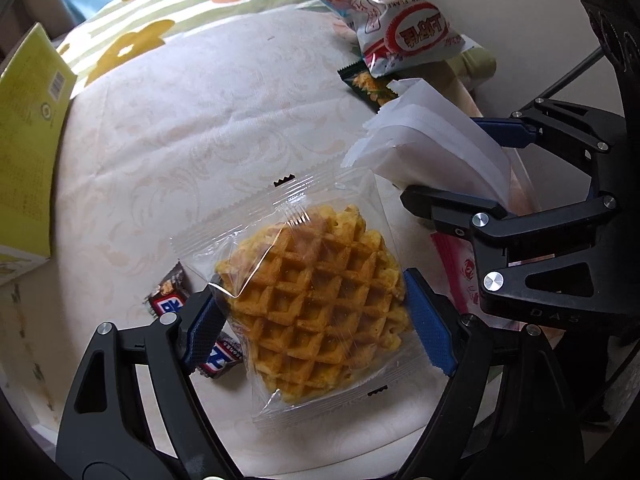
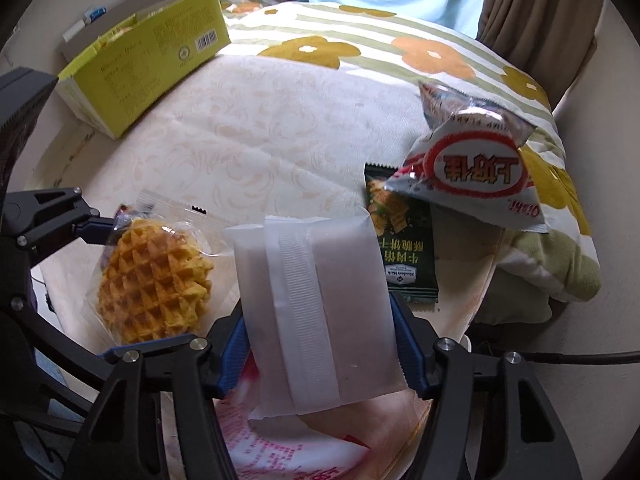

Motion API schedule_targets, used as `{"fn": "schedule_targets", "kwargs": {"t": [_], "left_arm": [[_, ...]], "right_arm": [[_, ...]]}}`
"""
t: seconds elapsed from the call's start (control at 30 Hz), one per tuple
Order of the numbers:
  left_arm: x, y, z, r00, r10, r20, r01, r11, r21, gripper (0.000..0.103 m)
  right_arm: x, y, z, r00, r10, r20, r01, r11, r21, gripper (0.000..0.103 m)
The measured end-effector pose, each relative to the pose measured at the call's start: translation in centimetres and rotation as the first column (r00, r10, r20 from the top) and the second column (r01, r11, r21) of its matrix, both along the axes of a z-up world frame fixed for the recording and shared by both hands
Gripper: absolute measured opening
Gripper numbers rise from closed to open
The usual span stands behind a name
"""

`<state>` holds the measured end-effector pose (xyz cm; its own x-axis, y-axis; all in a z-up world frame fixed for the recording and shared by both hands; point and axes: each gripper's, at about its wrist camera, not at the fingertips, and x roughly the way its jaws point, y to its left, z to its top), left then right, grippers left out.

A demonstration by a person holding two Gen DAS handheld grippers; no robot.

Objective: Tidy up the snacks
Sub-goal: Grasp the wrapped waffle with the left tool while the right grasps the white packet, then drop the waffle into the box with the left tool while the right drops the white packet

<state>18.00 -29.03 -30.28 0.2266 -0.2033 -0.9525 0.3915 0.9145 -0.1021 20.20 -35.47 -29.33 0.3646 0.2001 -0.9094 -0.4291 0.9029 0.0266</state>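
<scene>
Lower centre of my left view: my left gripper (image 1: 316,320) clamps a waffle packet (image 1: 316,300) between ribbed blue pads, one on each side edge.
Waffle packet: round golden waffle with a deep square grid, sealed in clear crinkled film with zigzag-cut ends.
Right side of my left view: my right gripper (image 1: 460,160) shows as black angular links.
Lower centre of my right view: my right gripper (image 2: 320,344) is closed on a white packet (image 2: 320,304), blue pads pressing both long edges.
White packet: frosted, matte, rectangular pouch with a crimped seam strip down its middle.
Under the white packet: pink-and-white wrapper (image 2: 280,440), glossy, printed with red text.
Upper right of my right view: puffy foil chip bag (image 2: 472,168) resting on a dark green flat sachet (image 2: 404,248).
Lower left of my left view: two small chocolate bars (image 1: 168,296), shiny dark wrappers, beside the waffle packet.
Upper left of my right view: yellow-green cardboard box (image 2: 152,64), open on top.
Surface: cream cloth (image 1: 208,128) with a faint woven scroll pattern.
Far edge: flowered striped pillow (image 2: 360,48).
</scene>
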Motion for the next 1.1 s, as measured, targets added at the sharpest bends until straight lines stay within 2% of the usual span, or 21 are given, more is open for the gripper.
{"fn": "schedule_targets", "kwargs": {"t": [0.27, 0.47, 0.67, 0.73, 0.77, 0.9, 1.03, 1.07, 1.1], "left_arm": [[0.0, 3.5, 6.0, 0.993, 0.038, 0.116, -0.032, 0.998, -0.055, 0.081], [1.0, 8.1, 10.3, 0.970, 0.122, 0.209, -0.104, 0.990, -0.096, 0.081], [3.2, 15.2, 14.1, 0.931, 0.210, 0.298, -0.179, 0.976, -0.126, 0.081], [4.2, 17.9, 15.2, 0.918, 0.238, 0.317, -0.205, 0.970, -0.133, 0.081], [4.6, 19.2, 15.6, 0.912, 0.250, 0.324, -0.216, 0.966, -0.139, 0.081], [6.6, 25.4, 17.1, 0.885, 0.315, 0.343, -0.274, 0.948, -0.163, 0.081], [8.7, 31.4, 17.4, 0.862, 0.360, 0.356, -0.325, 0.933, -0.157, 0.081], [9.2, 32.9, 17.4, 0.860, 0.368, 0.354, -0.336, 0.930, -0.151, 0.081], [9.6, 34.2, 17.3, 0.858, 0.375, 0.352, -0.346, 0.927, -0.144, 0.081]], "right_arm": [[-0.2, 1.2, 5.3, 0.995, -0.051, 0.081, 0.047, 0.998, 0.046, 0.059], [0.6, 3.7, 10.4, 0.983, -0.084, 0.164, 0.073, 0.995, 0.071, 0.059], [2.4, 8.4, 14.6, 0.968, -0.061, 0.243, 0.040, 0.995, 0.088, 0.059], [3.3, 11.4, 16.0, 0.961, -0.055, 0.273, 0.031, 0.995, 0.091, 0.059], [3.3, 11.4, 16.0, 0.961, -0.055, 0.273, 0.031, 0.995, 0.091, 0.059], [4.9, 15.9, 17.2, 0.956, -0.051, 0.288, 0.018, 0.993, 0.118, 0.059], [6.7, 21.0, 17.9, 0.954, -0.039, 0.297, -0.004, 0.990, 0.143, 0.059], [7.6, 23.6, 17.9, 0.956, -0.035, 0.290, -0.012, 0.987, 0.159, 0.059], [7.6, 23.6, 17.9, 0.956, -0.035, 0.290, -0.012, 0.987, 0.159, 0.060]]}}
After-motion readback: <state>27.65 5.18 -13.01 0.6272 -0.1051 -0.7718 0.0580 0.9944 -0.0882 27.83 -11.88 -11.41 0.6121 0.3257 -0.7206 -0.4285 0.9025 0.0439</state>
